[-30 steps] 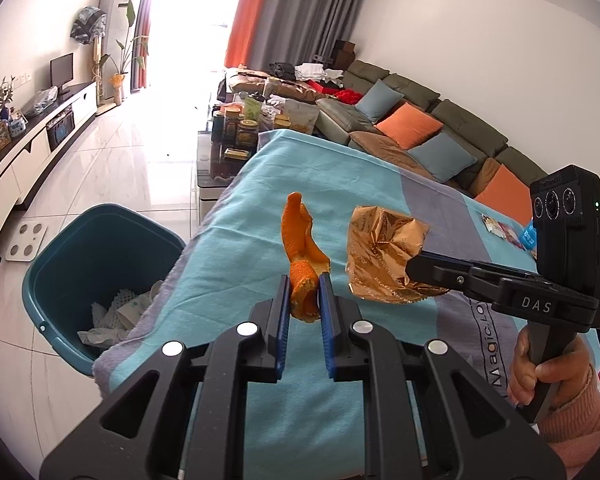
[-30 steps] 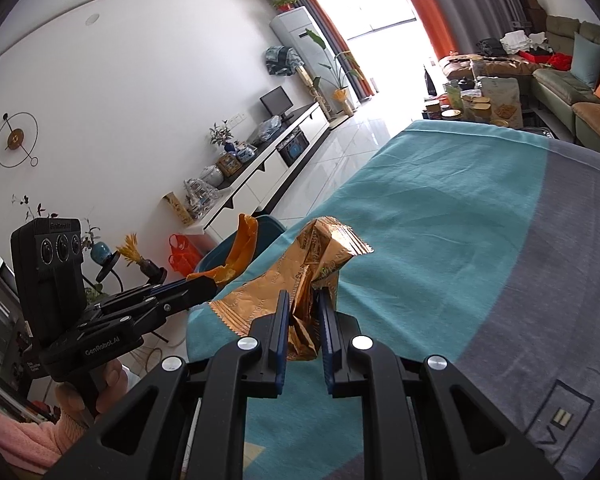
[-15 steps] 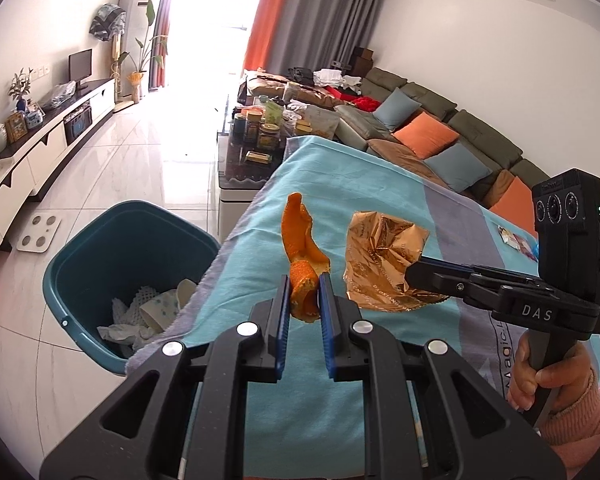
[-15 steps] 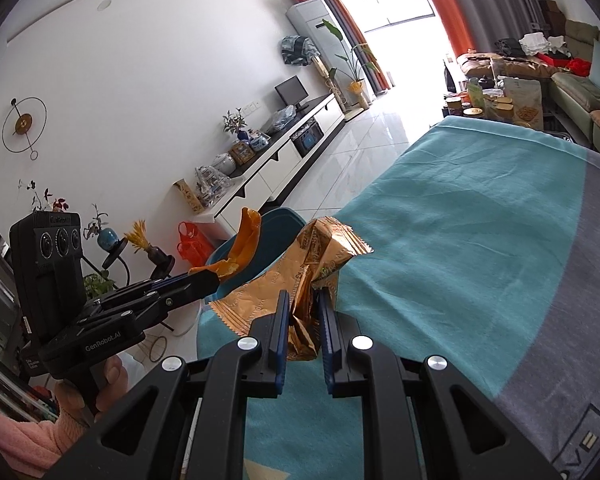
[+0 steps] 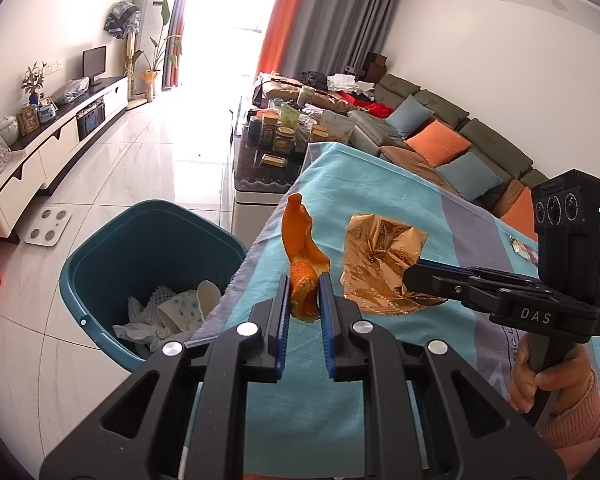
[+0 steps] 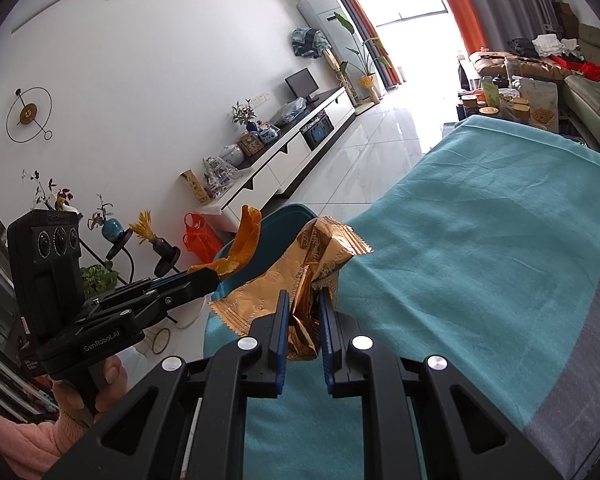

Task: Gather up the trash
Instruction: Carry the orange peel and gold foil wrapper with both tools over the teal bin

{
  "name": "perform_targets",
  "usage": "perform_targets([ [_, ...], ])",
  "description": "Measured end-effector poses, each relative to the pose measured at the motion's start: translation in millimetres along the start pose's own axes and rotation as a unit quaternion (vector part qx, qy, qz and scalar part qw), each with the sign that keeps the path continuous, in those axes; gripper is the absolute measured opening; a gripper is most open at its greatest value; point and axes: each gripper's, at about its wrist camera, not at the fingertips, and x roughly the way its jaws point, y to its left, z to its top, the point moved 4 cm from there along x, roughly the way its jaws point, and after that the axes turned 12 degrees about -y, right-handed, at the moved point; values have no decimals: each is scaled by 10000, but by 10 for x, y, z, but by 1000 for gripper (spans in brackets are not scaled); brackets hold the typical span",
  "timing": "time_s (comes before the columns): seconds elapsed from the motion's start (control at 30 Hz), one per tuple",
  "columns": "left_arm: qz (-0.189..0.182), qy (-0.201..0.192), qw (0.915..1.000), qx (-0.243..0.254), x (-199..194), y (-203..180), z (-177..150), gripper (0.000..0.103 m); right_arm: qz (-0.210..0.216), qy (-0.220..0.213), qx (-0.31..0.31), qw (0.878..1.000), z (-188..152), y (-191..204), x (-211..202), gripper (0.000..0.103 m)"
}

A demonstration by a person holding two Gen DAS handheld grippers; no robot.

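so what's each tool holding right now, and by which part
The left tool is shut on the orange peel, pinching its lower end. The right tool is shut on the gold wrapper, gripping a crumpled bottom edge.

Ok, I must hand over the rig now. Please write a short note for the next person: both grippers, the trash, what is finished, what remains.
Left hand-held gripper: shut on the orange peel, above the table edge.
Right hand-held gripper: shut on the gold wrapper, above the teal cloth.
Teal bin: on the floor beside the table, paper trash already inside.
Done: both pieces picked up.
Left: carry them over the bin and release. A small packet remains on the cloth.
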Motion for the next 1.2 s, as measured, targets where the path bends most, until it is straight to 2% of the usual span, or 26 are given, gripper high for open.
perform_targets([
  [1.2, 438, -145, 9988, -172, -104, 417, 95, 14, 247, 317, -305, 9987, 98, 265, 445, 13],
])
